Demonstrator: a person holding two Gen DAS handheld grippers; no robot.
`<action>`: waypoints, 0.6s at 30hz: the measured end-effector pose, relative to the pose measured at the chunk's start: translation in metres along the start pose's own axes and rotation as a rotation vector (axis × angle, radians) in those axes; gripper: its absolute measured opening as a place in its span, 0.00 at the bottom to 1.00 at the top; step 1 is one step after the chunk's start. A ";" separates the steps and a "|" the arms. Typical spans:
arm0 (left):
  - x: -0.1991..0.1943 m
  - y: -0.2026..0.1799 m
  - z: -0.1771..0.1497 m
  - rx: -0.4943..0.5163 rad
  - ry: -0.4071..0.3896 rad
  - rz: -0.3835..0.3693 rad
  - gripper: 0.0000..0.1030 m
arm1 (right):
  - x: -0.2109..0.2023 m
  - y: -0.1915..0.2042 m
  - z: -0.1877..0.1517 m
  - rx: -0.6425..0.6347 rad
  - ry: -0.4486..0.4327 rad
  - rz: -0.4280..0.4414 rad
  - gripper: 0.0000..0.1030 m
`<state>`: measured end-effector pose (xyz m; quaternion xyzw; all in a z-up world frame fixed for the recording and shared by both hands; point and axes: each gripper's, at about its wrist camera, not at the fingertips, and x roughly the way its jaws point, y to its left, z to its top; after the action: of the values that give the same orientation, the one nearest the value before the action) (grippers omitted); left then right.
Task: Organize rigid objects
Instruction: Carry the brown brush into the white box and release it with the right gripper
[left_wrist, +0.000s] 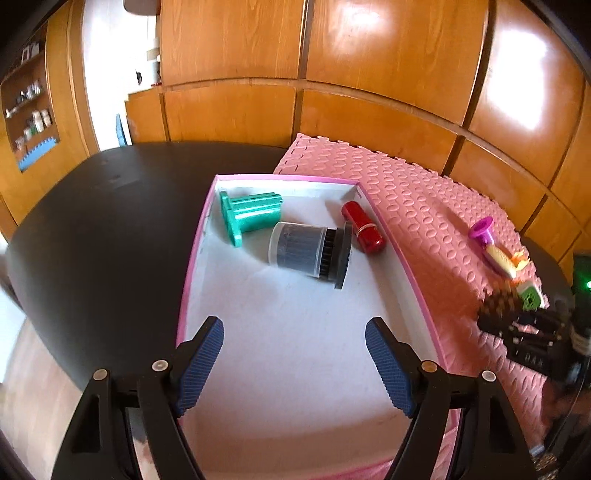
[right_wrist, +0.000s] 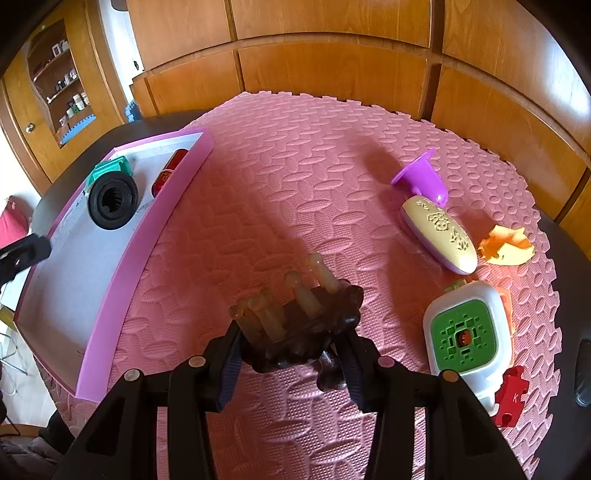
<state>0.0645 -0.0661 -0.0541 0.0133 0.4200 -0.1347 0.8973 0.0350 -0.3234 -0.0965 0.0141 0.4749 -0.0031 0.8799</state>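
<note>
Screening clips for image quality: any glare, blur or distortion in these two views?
Left wrist: bright glare on the wooden panels, motion blur at the right edge, strong fisheye bending. Right wrist: sharp overall, soft shadows on the pink foam mat, same curved distortion.

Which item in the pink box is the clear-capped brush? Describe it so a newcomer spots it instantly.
Start at the pink-rimmed box lying on the dark table beside the pink foam mat. Three things lie at its far end: a green flanged plastic part, a red cylinder, and between them the brush. It alone has a see-through cap over dark bristles and a wide black disc base.
</note>
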 end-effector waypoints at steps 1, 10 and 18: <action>-0.003 0.001 -0.002 0.001 -0.003 0.008 0.77 | 0.000 0.000 0.000 -0.001 0.000 0.000 0.46; -0.018 0.008 -0.007 -0.017 -0.022 0.028 0.77 | -0.001 -0.007 0.000 0.043 -0.003 0.031 0.46; -0.024 0.014 -0.010 -0.028 -0.033 0.014 0.77 | -0.002 0.003 -0.003 -0.007 -0.023 -0.021 0.46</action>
<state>0.0458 -0.0462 -0.0440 0.0015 0.4068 -0.1226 0.9052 0.0315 -0.3200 -0.0970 0.0058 0.4649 -0.0108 0.8853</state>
